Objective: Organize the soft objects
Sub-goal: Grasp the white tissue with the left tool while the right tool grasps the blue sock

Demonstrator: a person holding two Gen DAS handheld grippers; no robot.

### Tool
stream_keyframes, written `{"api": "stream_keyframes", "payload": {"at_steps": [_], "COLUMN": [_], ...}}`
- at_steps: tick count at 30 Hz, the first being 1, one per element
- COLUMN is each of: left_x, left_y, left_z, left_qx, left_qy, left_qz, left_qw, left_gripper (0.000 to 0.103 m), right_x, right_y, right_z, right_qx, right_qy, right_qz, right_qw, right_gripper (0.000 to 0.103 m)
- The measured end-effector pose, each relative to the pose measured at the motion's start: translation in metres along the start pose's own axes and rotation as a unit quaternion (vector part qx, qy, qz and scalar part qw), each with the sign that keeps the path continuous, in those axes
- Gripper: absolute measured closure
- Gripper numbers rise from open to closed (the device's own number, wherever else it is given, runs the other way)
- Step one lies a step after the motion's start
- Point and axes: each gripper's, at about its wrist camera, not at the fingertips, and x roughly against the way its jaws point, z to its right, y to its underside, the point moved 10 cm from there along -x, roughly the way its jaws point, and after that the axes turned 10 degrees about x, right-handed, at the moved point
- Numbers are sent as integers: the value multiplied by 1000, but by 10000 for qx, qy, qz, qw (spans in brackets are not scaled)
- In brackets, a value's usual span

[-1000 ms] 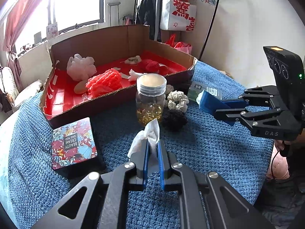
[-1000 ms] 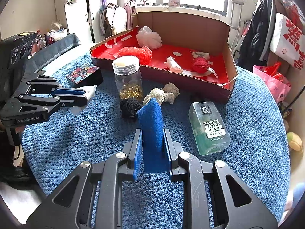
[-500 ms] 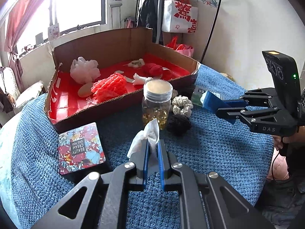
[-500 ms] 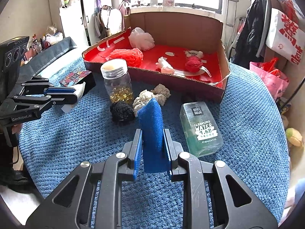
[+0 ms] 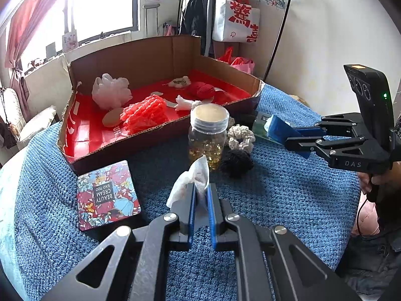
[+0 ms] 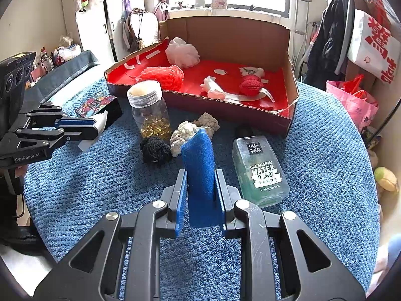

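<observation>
My left gripper (image 5: pixel 200 193) is shut on a crumpled white tissue (image 5: pixel 191 180), held above the blue knit cover. My right gripper (image 6: pixel 200 183) is shut on a blue sponge (image 6: pixel 200 165) standing upright between its pads; it also shows at the right of the left wrist view, sponge (image 5: pixel 279 128) forward. A red-lined cardboard box (image 5: pixel 155 135) behind holds a white puff (image 5: pixel 110 91), a red mesh puff (image 5: pixel 144 113) and a red yarn ball (image 5: pixel 200 90). A black scrunchie (image 6: pixel 155 149) and a cream scrunchie (image 6: pixel 184 135) lie in front of the box.
A glass jar (image 6: pixel 149 110) with yellow capsules stands near the box front. A cleansing water bottle (image 6: pixel 259 169) lies right of my right gripper. A floral tin (image 5: pixel 106 195) sits at the left. A clothes rack (image 5: pixel 240 5) and bags stand behind.
Both views have shifted slightly, so the box, jar and scrunchies sit a little differently in frame. Both grippers keep the same hold on the tissue and the sponge.
</observation>
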Motion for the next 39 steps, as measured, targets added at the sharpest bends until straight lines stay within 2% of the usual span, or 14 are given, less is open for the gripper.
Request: {"api": "stream_keyframes", "payload": {"at_steps": [7, 9, 11, 16, 18, 19, 21, 27, 28, 29, 30, 31, 35, 39], "left_x": [-11, -16, -19, -21, -23, -24, -25, -30, -32, -33, -34, -35, -31, -29], "left_y": [14, 19, 23, 27, 29, 29, 29, 32, 33, 33, 34, 34, 34, 36], "left_z": [4, 5, 6, 1, -2, -3, -3, -1, -1, 0, 2, 4, 6, 11], "left_qx": [-27, -43, 11, 73, 131, 148, 169, 137, 128, 122, 123, 122, 183, 88], "left_qy": [23, 28, 35, -109, -120, -139, -159, -141, -137, -114, -43, 31, 174, 123], "left_qz": [-218, -260, -289, -173, -213, -222, -227, -325, -352, -378, -407, -448, -410, -391], "left_qw": [9998, 9996, 9996, 9998, 9996, 9995, 9995, 9993, 9992, 9991, 9991, 9989, 9988, 9991], "left_gripper": [91, 77, 45, 30, 26, 24, 24, 24, 28, 43, 53, 63, 74, 75], "right_x": [-6, -9, -12, -14, -13, -14, -14, -19, -21, -22, -23, -22, -20, -15], "right_y": [11, 17, 24, 29, 30, 31, 32, 34, 34, 33, 32, 31, 30, 28], "right_z": [-10, -16, -23, -26, -24, -22, -21, -21, -22, -23, -25, -28, -35, -37], "right_qx": [14, -18, -36, -33, -94, -91, -37, -39, -13, 4, 8, -4, 89, 39], "right_qy": [-172, -288, -378, -255, -199, -142, -39, -20, -18, -25, -58, -191, -273, -356], "right_qz": [-185, -279, -354, -353, -359, -365, -311, -284, -289, -292, -268, -205, -139, -74], "right_qw": [9997, 9992, 9987, 9990, 9991, 9992, 9995, 9996, 9996, 9996, 9996, 9996, 9995, 9993], "right_gripper": [83, 82, 82, 78, 64, 41, 31, 31, 31, 33, 44, 68, 76, 77]}}
